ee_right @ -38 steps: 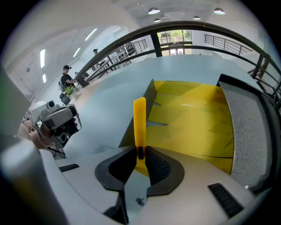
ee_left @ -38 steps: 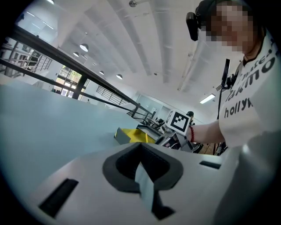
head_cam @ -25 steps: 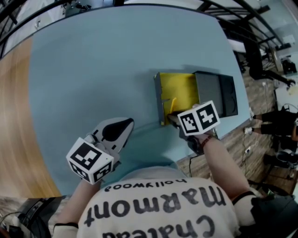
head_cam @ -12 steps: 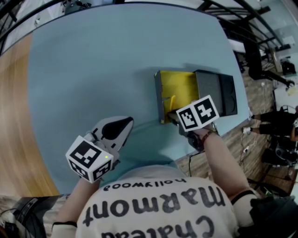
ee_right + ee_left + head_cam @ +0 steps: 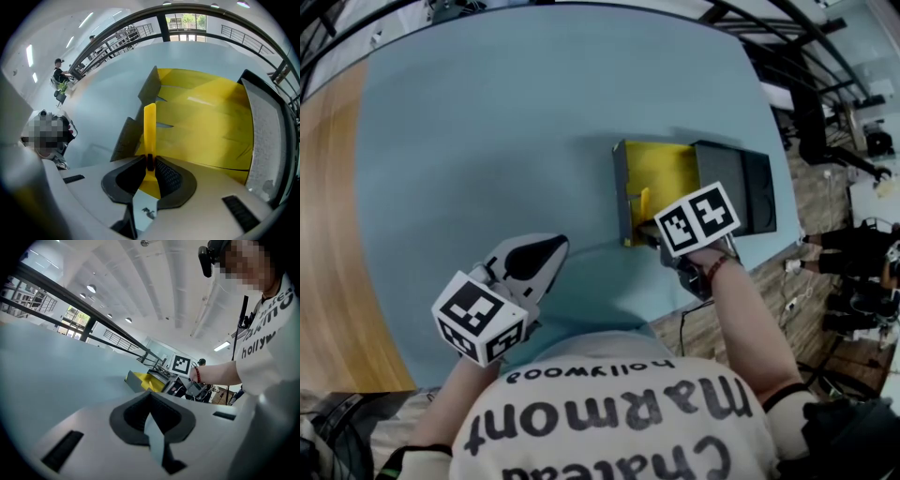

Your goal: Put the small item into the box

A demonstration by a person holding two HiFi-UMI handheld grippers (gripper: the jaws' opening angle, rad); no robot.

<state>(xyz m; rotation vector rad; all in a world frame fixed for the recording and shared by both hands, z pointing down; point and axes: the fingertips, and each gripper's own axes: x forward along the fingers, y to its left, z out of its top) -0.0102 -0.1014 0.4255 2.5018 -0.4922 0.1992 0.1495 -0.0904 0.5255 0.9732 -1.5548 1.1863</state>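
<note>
While the right tongs (image 5: 150, 161) pinch the yellow strip (image 5: 150, 124) above the open box (image 5: 622, 192), the left tongs (image 5: 542, 255) hover clenched and empty over the table (image 5: 487, 131).

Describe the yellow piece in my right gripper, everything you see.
The yellow piece is a thin, flat, plain strip, plastic-looking. The right gripper is shut on its lower part, and it juts straight forward, edge-on, at the near end of the open box. Only the jaws visibly touch it; contact with the box is unclear.
</note>
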